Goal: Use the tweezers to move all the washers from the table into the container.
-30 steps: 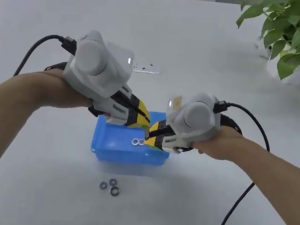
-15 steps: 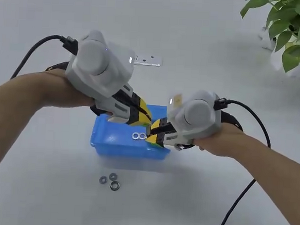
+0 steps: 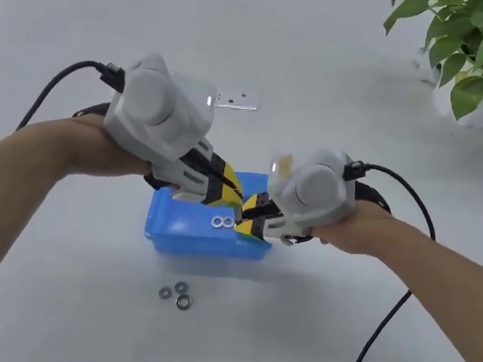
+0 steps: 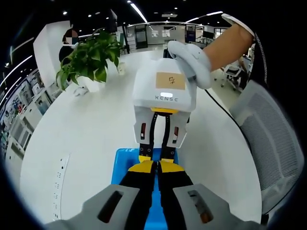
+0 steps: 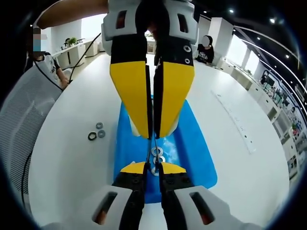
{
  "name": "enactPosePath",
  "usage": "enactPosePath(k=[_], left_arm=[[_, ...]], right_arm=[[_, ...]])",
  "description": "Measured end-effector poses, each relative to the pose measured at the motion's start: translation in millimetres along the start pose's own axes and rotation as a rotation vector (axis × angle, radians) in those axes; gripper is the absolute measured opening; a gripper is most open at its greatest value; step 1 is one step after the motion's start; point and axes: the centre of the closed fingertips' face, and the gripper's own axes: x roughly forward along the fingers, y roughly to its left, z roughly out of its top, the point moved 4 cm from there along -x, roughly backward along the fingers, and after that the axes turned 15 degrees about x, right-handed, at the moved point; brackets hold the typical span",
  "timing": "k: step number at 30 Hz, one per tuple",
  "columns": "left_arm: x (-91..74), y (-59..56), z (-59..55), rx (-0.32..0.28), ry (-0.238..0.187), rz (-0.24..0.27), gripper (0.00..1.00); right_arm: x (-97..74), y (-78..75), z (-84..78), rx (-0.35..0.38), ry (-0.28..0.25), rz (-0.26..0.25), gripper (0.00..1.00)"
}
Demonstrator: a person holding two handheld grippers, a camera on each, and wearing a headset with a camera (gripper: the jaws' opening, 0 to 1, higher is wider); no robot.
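Tallying progress, we count two washers (image 3: 221, 222) in container (image 3: 171, 224), three loose washers (image 3: 176, 294) remaining lower left of head view; left gripper (image 4: 157, 165) jaws pinch tweezers (image 5: 154, 146), right gripper (image 5: 153, 168) jaws closed.

Two washers (image 3: 221, 222) lie in the blue container (image 3: 192, 245), three loose washers (image 3: 177, 294) just outside it

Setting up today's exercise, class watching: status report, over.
Left gripper, right gripper shut on tweezers over blue container. Two washers inside, three washers on table. Nothing blocking.

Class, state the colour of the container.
The container is blue; clearest in the head view.
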Motion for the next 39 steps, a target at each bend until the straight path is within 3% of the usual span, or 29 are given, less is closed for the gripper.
enactPosePath(k=[17,29,39], left_arm=[[-16.8,-3.2,21.4,0.028,-0.007,0.018,0.06],[-31.7,-14.6,33.5,0.047,0.002,0.036,0.06],[-41.8,-30.8,35.6,0.028,-0.005,0.050,0.06]], right_arm=[[-19.0,9.3,15.5,-0.016,-0.027,-0.027,0.11],[-28.2,23.6,28.0,-0.035,-0.042,-0.034,0.11],[-29.7,42.6,32.2,-0.046,-0.053,-0.023,0.11]])
